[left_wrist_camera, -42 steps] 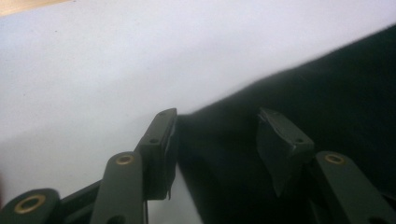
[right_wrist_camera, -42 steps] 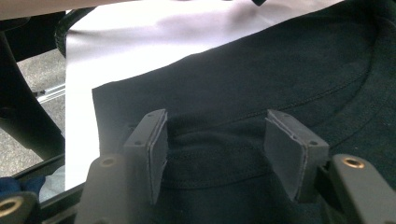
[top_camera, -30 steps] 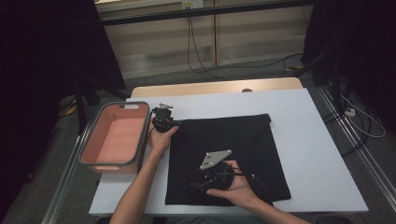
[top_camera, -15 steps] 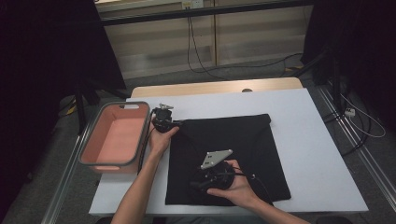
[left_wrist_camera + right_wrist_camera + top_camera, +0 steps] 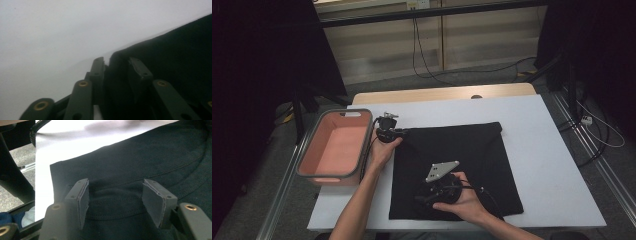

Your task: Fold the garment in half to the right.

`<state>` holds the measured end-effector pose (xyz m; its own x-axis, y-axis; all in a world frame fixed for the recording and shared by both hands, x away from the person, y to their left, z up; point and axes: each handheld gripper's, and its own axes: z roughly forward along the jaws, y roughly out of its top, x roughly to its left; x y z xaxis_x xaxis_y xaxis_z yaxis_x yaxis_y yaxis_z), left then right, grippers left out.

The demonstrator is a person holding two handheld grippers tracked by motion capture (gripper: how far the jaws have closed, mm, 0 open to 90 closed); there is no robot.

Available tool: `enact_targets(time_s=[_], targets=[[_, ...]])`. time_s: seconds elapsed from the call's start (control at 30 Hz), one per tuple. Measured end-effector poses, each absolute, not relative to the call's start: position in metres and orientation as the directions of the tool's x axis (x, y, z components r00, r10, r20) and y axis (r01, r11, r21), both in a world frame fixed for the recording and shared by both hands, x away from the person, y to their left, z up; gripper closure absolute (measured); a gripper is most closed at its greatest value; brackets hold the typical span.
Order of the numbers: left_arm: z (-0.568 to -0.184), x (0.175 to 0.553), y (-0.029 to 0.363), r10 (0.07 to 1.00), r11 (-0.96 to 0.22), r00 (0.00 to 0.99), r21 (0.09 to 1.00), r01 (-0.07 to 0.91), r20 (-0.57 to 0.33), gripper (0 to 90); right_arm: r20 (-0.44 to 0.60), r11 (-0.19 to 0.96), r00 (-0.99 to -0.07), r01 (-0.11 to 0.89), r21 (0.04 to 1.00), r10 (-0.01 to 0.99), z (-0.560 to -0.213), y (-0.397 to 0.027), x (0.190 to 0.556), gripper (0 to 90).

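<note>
A black cloth (image 5: pixel 462 150) lies flat on the white table (image 5: pixel 552 165). My left gripper (image 5: pixel 401 133) is at the cloth's far left corner. In the left gripper view its jaws have just been closing, and the left gripper (image 5: pixel 117 67) now pinches the bunched corner of the cloth (image 5: pixel 180 50) between its pads. My right gripper (image 5: pixel 418 199), with its grey plate on top, rests low on the cloth's near left part. In the right gripper view the right gripper (image 5: pixel 113 195) stands open, its pads (image 5: pixel 83 200) set either side of a stitched hem of the cloth (image 5: pixel 150 152).
A pink tub with a grey rim (image 5: pixel 307 165) stands at the table's left edge, just beside my left hand. Bare white table (image 5: pixel 75 142) runs around the cloth. Cables hang and lie on the floor behind and to the right of the table.
</note>
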<state>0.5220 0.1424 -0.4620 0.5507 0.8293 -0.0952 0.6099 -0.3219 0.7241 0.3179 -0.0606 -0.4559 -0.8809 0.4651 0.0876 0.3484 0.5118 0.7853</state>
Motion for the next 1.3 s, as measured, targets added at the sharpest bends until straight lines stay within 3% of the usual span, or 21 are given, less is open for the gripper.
enact_targets(time_s=[0.1,0.17,0.53,0.8,1.0,1.2,1.3], targets=[[-0.462,0.52,0.14,0.822,-0.31,0.556,0.72,0.621,-0.126,81.0,0.088,0.512,-0.881,0.348,0.785,0.464,-0.456,-0.06,0.318,39.2],[-0.461,0.519,0.138,0.82,-0.319,0.56,0.718,0.619,-0.119,83.2,0.088,0.513,-0.883,0.347,0.785,0.462,-0.456,-0.06,0.318,39.2],[-0.442,0.521,0.153,0.836,-0.203,0.514,0.763,0.614,-0.192,85.2,0.077,0.527,-0.9,0.319,0.788,0.43,-0.448,-0.047,0.317,41.9],[-0.438,0.523,0.152,0.837,-0.195,0.512,0.773,0.604,-0.19,85.3,0.058,0.583,-0.932,0.271,0.766,0.357,-0.453,-0.012,0.31,45.9],[-0.439,0.523,0.152,0.836,-0.191,0.512,0.771,0.608,-0.196,85.3,0.037,0.636,-0.945,0.247,0.731,0.324,-0.464,0.01,0.305,41.0],[-0.438,0.523,0.153,0.838,-0.184,0.508,0.774,0.606,-0.199,85.3,-0.01,0.665,-0.95,0.212,0.716,0.313,-0.467,0.026,0.296,27.7],[-0.438,0.524,0.153,0.838,-0.19,0.51,0.771,0.608,-0.196,85.2,-0.022,0.671,-0.948,0.209,0.711,0.318,-0.468,0.03,0.295,26.6]])
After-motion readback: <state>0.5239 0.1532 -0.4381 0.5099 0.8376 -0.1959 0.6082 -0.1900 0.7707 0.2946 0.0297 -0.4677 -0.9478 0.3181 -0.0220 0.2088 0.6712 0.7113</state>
